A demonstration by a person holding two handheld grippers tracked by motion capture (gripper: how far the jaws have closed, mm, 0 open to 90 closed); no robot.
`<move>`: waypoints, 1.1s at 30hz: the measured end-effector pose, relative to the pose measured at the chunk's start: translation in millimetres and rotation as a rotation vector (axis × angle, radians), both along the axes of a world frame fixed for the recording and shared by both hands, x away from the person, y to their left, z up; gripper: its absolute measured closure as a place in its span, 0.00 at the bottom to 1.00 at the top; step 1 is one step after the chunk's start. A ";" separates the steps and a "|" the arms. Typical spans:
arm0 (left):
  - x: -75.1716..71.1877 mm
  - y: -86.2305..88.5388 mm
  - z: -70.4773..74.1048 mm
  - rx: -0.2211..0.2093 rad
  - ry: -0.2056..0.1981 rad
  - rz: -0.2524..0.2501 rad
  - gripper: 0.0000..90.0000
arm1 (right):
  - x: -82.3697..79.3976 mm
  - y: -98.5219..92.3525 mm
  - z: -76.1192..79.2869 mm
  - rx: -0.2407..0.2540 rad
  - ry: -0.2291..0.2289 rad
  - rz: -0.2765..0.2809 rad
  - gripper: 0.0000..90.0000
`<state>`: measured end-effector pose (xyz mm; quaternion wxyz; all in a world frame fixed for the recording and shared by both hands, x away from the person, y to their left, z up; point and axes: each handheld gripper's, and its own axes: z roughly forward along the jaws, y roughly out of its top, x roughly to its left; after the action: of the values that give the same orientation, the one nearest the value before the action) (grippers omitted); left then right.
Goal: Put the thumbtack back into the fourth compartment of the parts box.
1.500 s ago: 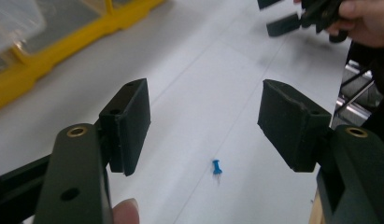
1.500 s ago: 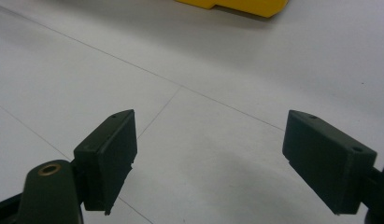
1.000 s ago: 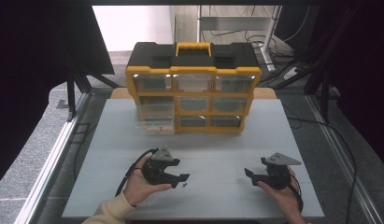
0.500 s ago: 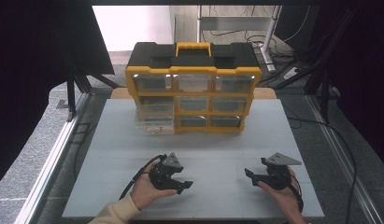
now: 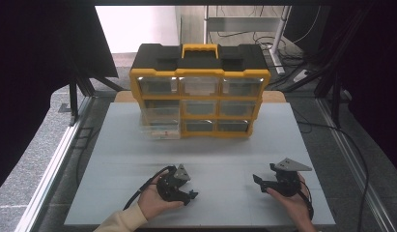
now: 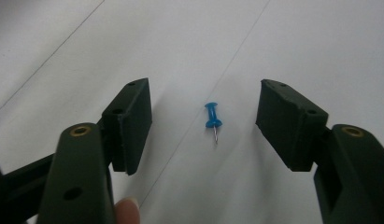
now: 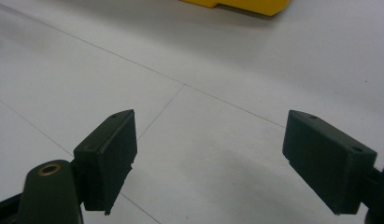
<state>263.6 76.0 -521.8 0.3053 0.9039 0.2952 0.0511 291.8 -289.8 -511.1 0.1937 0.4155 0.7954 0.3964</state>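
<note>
Now that your left gripper [image 6: 203, 121] has dropped toward the near edge, its jaws spread wide around the blue pushpin [image 6: 212, 120] lying on the counter [image 5: 225, 145] — a pickup looks next — while your right gripper [image 7: 224, 158] waits, jaws released.

one blue pushpin [image 6: 212, 121] — one yellow drawer organiser [image 5: 200, 90] — two grippers, left [image 5: 185, 192] and right [image 5: 260, 182]

Blue pushpin [image 6: 212, 119] lying flat on white table [image 6: 292, 46], needle toward camera

A yellow-and-black drawer organizer [image 5: 200, 92] stands on the white table [image 5: 119, 145] — blue pushpin [image 6: 212, 119] lying apart.
</note>
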 end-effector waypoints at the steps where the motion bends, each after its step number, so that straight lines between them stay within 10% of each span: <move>1: -0.4 -0.7 -0.6 0.006 0.001 -0.006 0.44 | -0.1 0.1 0.1 0.000 0.000 0.000 0.20; 20: -5.2 -8.1 -1.8 0.040 -0.001 -0.039 0.90 | -0.3 0.2 0.4 -0.001 -0.003 0.001 0.20; 33: 0.9 2.0 3.3 -0.054 0.023 -0.032 0.92 | 0.0 -0.7 0.2 0.004 -0.002 0.004 0.20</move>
<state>264.5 78.0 -518.5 0.3270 0.9005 0.2855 0.0280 291.8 -290.5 -510.8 0.1931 0.4140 0.7951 0.3989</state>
